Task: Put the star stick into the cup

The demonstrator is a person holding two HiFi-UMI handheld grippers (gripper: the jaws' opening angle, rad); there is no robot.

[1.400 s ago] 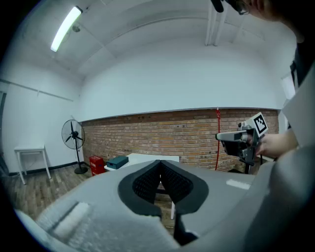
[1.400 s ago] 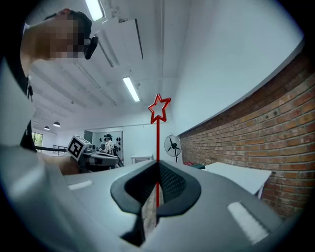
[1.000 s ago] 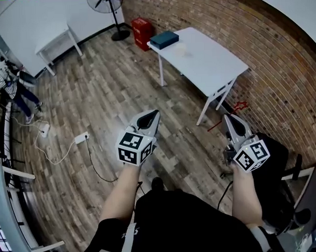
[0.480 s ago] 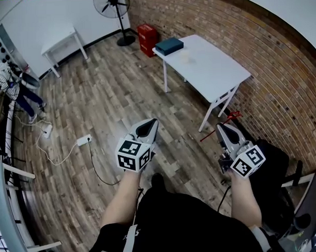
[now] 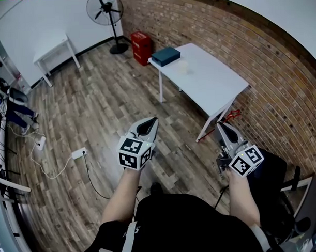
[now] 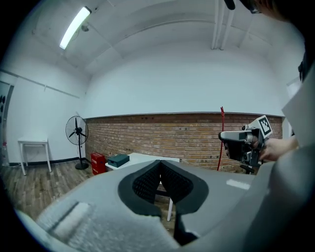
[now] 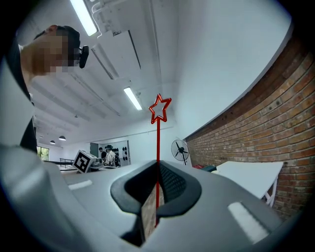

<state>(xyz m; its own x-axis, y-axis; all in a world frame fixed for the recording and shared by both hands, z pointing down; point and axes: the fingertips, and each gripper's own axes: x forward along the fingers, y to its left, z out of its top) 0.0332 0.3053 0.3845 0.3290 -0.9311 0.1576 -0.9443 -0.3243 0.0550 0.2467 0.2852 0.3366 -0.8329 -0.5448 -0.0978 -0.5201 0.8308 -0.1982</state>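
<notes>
Two grippers, one load: your right gripper [image 7: 157, 173] is clamped on the red star stick [image 7: 158, 140], whose thin shaft runs up between the jaws to the star above. In the head view the stick lies just beside the near leg of the white table [image 5: 210, 77]. Your left gripper [image 6: 160, 166] has its jaws pressed together on nothing, above the wooden floor [image 5: 95, 99]. A dark box [image 5: 165, 55] lies at the table's far end.

The right gripper [image 5: 220, 127] has dropped back toward the person, its star stick [image 5: 231, 115] (red) now beside the white table [image 5: 208, 69] leg.
</notes>
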